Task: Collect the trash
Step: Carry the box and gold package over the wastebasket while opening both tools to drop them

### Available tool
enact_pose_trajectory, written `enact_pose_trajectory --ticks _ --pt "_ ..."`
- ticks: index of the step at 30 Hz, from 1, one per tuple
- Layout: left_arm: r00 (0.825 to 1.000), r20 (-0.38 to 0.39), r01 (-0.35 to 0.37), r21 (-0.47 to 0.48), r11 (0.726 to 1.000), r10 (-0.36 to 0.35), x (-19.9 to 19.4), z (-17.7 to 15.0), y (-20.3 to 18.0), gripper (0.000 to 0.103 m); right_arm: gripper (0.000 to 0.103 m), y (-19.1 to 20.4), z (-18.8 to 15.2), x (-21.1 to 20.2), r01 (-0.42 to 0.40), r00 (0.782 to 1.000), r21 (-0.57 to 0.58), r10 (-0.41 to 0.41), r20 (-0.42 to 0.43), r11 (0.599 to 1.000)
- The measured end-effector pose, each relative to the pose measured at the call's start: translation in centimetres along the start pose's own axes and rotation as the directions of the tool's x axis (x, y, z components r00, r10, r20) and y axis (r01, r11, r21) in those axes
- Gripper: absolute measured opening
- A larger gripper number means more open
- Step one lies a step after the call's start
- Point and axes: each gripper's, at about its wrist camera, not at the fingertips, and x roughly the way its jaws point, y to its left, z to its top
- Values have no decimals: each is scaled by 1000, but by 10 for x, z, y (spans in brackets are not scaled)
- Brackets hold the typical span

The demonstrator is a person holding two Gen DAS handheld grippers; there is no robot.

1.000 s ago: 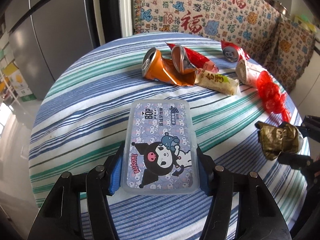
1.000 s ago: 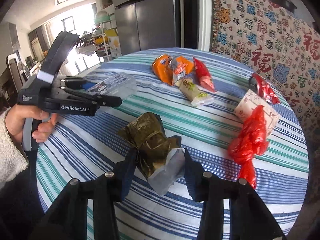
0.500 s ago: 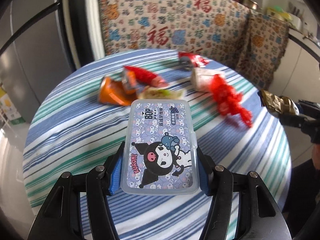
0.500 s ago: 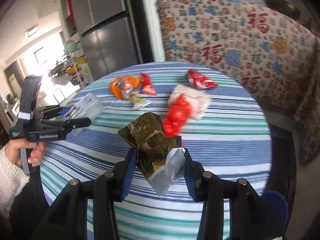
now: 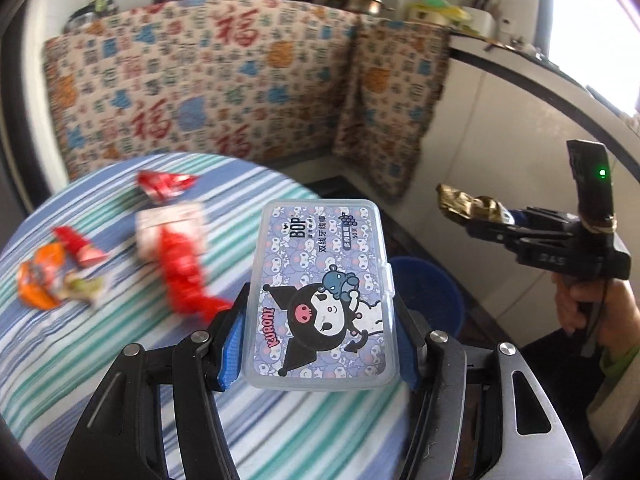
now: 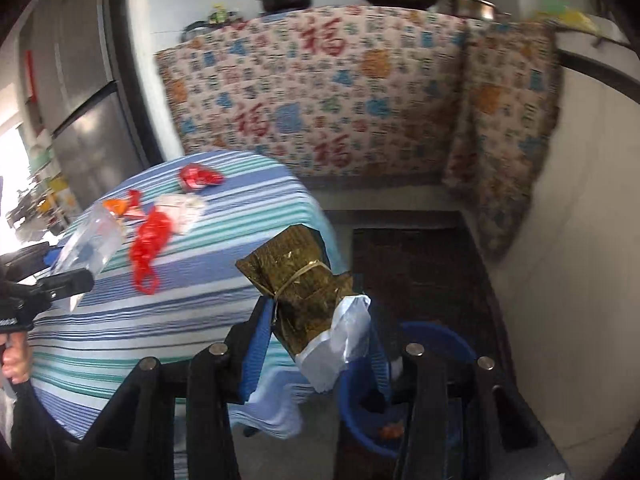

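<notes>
- Carrying two pieces of trash at once: my left gripper (image 5: pixel 318 344) is clamped on the long sides of a flat plastic floss-pick box (image 5: pixel 320 294), and my right gripper (image 6: pixel 320 344) pinches a gold foil wrapper (image 6: pixel 298 296) with a white plastic scrap hanging from its lower end.
- Both loads are off the desk (image 6: pixel 224 232); the blue bin (image 6: pixel 436 340) sits on the floor just beside the desk's edge, below and beyond the right gripper's load.
- On the desk lie a red plastic bag (image 5: pixel 182 276), a white packet (image 5: pixel 172 220) under it, a crushed red can (image 5: pixel 166 186) and, I think, an orange can and snack wrappers (image 5: pixel 56 276); blur makes those hard to sort.
- Risk one: the box is smooth and held only by its thin edges, so a quick swing or twist could let it pivot out and land on the floor short of the bin.
- Risk two: the foil is crumpled and light; released too high or off-centre, it could drift past the rim.
- Risk three: with both grippers heading for one bin, they could knock together if I crowd them.
</notes>
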Motion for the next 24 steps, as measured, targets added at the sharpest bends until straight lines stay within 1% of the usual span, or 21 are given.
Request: enact_pose_trajectory --ticks 3,5,10,14,17,21,24 --pt "999 -14 53 44 998 -53 22 9 -39 62 45 -29 -6 -2 66 998 43 -66 -14 997" --pt "996 -27 86 70 994 -84 40 16 -64 62 45 -48 -13 -4 94 995 71 -92 -29 993" --pt "989 -60 140 98 985 -134 81 25 -111 62 45 -91 -26 -5 142 988 111 -135 -68 984" --pt "984 -81 168 86 982 -161 111 29 -125 62 45 -117 -37 1 175 982 116 -165 -96 978" --pt "981 -100 178 87 980 -169 130 31 -131 62 46 -134 -43 6 174 980 127 -159 -123 976" --pt "978 -121 179 98 979 -167 153 33 -137 62 46 -147 -46 17 173 976 115 -155 -154 978" --pt "977 -135 178 88 980 -165 166 34 -138 62 46 -156 -47 25 175 973 109 -155 -172 978"
